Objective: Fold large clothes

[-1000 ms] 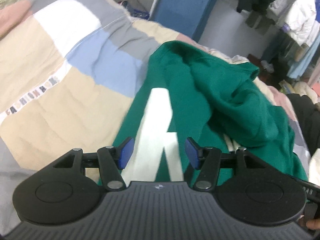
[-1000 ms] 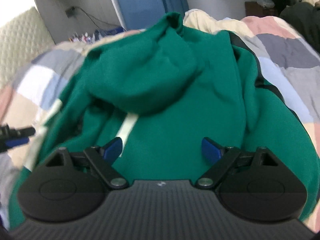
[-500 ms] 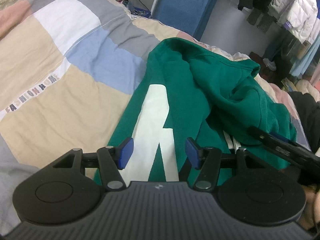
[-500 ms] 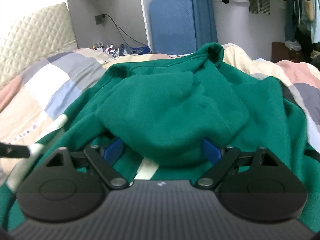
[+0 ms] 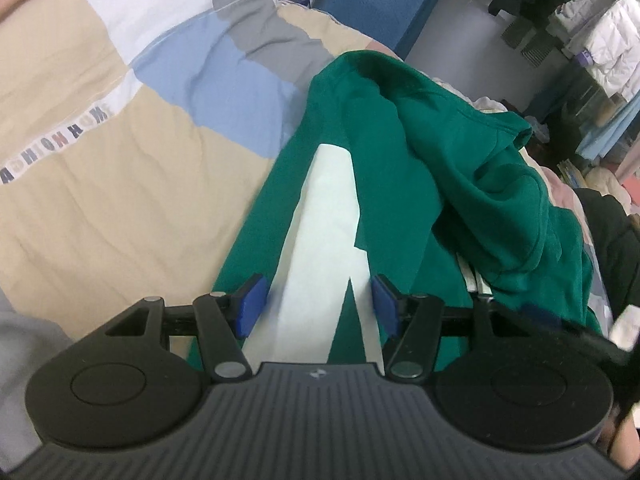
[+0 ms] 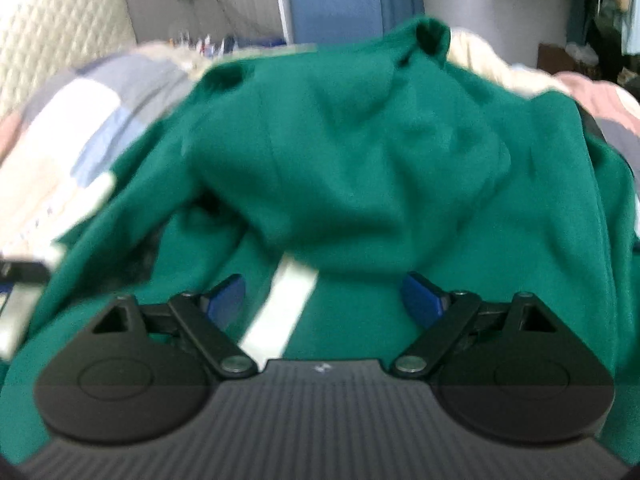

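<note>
Bunching is the main risk. The green sweatshirt [image 5: 400, 184] lies crumpled on the patchwork quilt [image 5: 120, 168], its loose upper part heaped toward two o'clock in the left wrist view. The left gripper [image 5: 318, 306] hangs over the white print [image 5: 320, 248], jaws partly apart and holding nothing; the right gripper [image 6: 322, 300] is spread wide over the heaped cloth, also empty. Closing here could pinch several layers at once or catch quilt underneath, dragging the fold crooked.
</note>
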{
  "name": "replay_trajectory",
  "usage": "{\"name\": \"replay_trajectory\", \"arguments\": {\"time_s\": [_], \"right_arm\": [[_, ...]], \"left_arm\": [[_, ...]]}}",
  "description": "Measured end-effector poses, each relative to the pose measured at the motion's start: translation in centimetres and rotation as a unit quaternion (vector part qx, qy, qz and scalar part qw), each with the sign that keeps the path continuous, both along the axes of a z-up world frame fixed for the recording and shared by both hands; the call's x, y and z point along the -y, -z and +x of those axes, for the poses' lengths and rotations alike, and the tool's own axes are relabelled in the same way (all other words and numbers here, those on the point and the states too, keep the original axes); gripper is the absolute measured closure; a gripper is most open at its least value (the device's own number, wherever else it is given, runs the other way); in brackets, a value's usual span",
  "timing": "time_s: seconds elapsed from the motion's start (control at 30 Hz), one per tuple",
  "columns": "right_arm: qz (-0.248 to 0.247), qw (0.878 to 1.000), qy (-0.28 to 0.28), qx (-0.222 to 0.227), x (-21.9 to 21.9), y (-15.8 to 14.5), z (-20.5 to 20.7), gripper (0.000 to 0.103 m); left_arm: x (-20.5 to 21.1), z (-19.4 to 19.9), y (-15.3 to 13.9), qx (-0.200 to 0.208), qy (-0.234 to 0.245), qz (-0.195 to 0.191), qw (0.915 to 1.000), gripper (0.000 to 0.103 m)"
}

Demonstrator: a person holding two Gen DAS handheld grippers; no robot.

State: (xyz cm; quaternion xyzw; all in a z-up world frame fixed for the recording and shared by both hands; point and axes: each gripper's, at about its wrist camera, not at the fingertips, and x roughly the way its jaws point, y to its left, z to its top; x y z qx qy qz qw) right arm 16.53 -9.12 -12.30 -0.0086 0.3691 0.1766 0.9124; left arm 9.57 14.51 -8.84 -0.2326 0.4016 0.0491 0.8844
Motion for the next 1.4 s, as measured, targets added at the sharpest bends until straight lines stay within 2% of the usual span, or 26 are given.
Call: {"name": "replay_trajectory", "arguments": {"time_s": [0.23, 0.33, 0.4, 0.43, 0.47, 0.53, 0.57, 0.6, 0.73, 0.83, 0.9, 0.93, 0.97, 1.03, 1.13, 1.2, 1.3, 1.4], "right_arm": [[-0.029, 0.998, -0.043, -0.037, -0.5, -0.4, -5.6, 0.016], [-0.080, 0.993, -0.077, -0.042, -2.1, 0.0, -8.7, 0.016], [-0.122, 0.989, -0.088, -0.020, -2.9, 0.4, -10.7, 0.034], [-0.127, 0.988, -0.088, -0.015, -2.8, 0.4, -11.1, 0.039], [-0.122, 0.989, -0.086, -0.016, -2.5, 0.2, -11.3, 0.050], [-0.104, 0.992, -0.070, -0.023, -1.5, -0.4, -11.3, 0.080], [-0.104, 0.993, -0.056, -0.024, -1.0, -0.6, -11.2, 0.091], [-0.099, 0.994, -0.044, -0.023, -0.3, -1.0, -11.3, 0.093], [-0.083, 0.996, -0.016, -0.009, 2.3, -2.9, -11.0, 0.095], [-0.065, 0.998, 0.018, 0.015, 4.6, -5.3, -10.5, 0.095], [-0.058, 0.997, 0.044, 0.035, 6.7, -7.0, -10.1, 0.095], [-0.045, 0.997, 0.058, 0.036, 8.0, -7.7, -9.5, 0.095], [-0.030, 0.996, 0.073, 0.033, 9.4, -8.4, -9.0, 0.095], [-0.011, 0.995, 0.095, 0.034, 11.7, -9.5, -8.2, 0.095], [0.000, 0.991, 0.123, 0.045, 15.0, -11.4, -6.7, 0.095], [0.012, 0.990, 0.133, 0.047, 16.9, -12.6, -5.5, 0.095], [0.003, 0.987, 0.141, 0.072, 18.8, -14.5, -3.5, 0.095], [-0.021, 0.983, 0.148, 0.101, 20.4, -16.1, -1.1, 0.095]], "left_arm": [[0.5, -0.3, 0.2, -0.002, 0.010, 0.010, 0.9999, 0.040], [0.4, -0.6, 0.1, -0.002, 0.010, 0.010, 0.9999, 0.040], [0.3, -0.9, 0.1, -0.003, 0.008, 0.009, 0.9999, 0.040], [0.3, -1.0, 0.0, -0.004, 0.008, 0.009, 0.9999, 0.039], [0.3, -1.2, 0.0, -0.005, 0.007, 0.008, 0.9999, 0.039], [0.3, -1.6, -0.1, -0.006, 0.006, 0.006, 0.9999, 0.037], [0.2, -1.6, 0.0, -0.007, 0.005, 0.006, 0.9999, 0.036], [0.3, -1.7, 0.1, -0.010, 0.003, 0.008, 0.9999, 0.036], [1.0, -1.7, 0.8, -0.025, 0.004, 0.013, 0.9996, 0.036], [1.8, -1.9, 1.2, -0.032, 0.007, 0.036, 0.9988, 0.038], [1.9, -2.2, 1.4, -0.035, 0.006, 0.042, 0.9985, 0.052], [1.8, -2.3, 1.2, -0.038, 0.004, 0.052, 0.9979, 0.070], [1.4, -2.5, 0.9, -0.037, -0.001, 0.051, 0.9980, 0.082], [0.0, -2.9, 0.4, -0.029, -0.019, 0.024, 0.9991, 0.091], [-2.4, -3.0, -1.1, -0.019, -0.042, -0.001, 0.9990, 0.094], [-4.3, -3.0, -3.2, -0.002, -0.062, -0.005, 0.9981, 0.095], [-6.7, -2.3, -6.4, 0.018, -0.087, 0.036, 0.9954, 0.095], [-9.0, -0.7, -9.4, 0.029, -0.114, 0.090, 0.9890, 0.095]]}}
